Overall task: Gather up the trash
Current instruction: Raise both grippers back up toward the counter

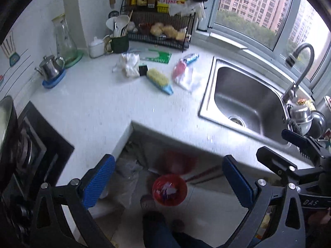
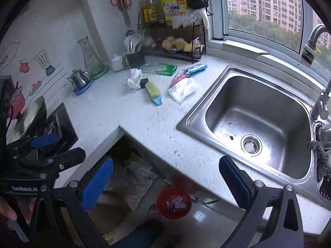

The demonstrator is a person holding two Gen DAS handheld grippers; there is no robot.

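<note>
A crumpled white tissue (image 1: 129, 64) (image 2: 134, 78) lies on the white countertop (image 1: 99, 107) near the back. A red-and-white plastic wrapper (image 1: 186, 74) (image 2: 183, 86) and a blue wrapper (image 1: 191, 57) (image 2: 196, 68) lie left of the sink. A red trash bin (image 1: 170, 189) (image 2: 174, 202) with scraps inside stands on the floor below the counter edge. My left gripper (image 1: 168, 183) is open and empty above the bin. My right gripper (image 2: 165, 183) is open and empty, also over the floor. Each gripper shows at the edge of the other's view.
A yellow-and-blue scrub brush (image 1: 159, 80) (image 2: 154, 93) and a green packet (image 1: 159, 55) lie among the trash. A steel sink (image 1: 246, 99) (image 2: 254, 122) with a faucet (image 1: 300, 66) is at right. A wire rack (image 1: 163, 26), utensil cup (image 1: 119, 41), glass carafe (image 1: 64, 41), small steel pot (image 1: 50, 68) and stove (image 1: 31, 148) line the back and left.
</note>
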